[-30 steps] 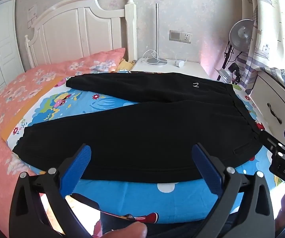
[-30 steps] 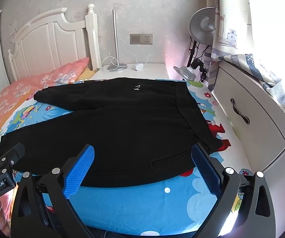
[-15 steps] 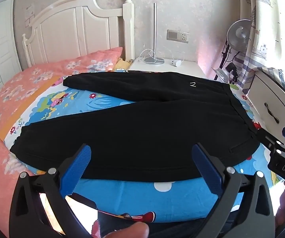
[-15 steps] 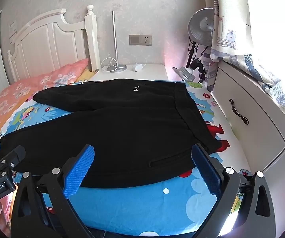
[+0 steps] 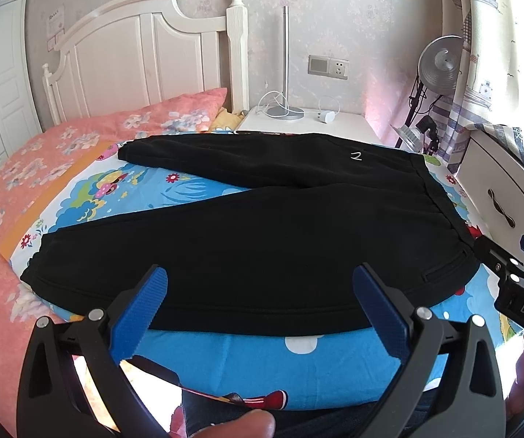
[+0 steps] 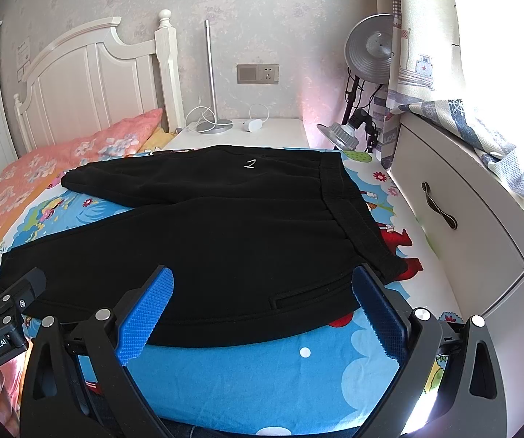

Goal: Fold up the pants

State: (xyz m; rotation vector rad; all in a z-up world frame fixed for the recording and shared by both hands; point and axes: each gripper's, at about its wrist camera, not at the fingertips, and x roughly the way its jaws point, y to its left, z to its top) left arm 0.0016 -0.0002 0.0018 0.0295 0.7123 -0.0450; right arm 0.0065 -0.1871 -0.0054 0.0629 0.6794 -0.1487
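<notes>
Pants [image 5: 262, 241] flat on bed [image 5: 61, 138] — beyond both spread jaws.

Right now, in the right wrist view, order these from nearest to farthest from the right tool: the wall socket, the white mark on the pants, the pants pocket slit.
1. Pocket slit, on the pants just ahead of the right tool.
2. White mark, far side of the pants.
3. Wall socket, up on the wall behind the nightstand.
</notes>
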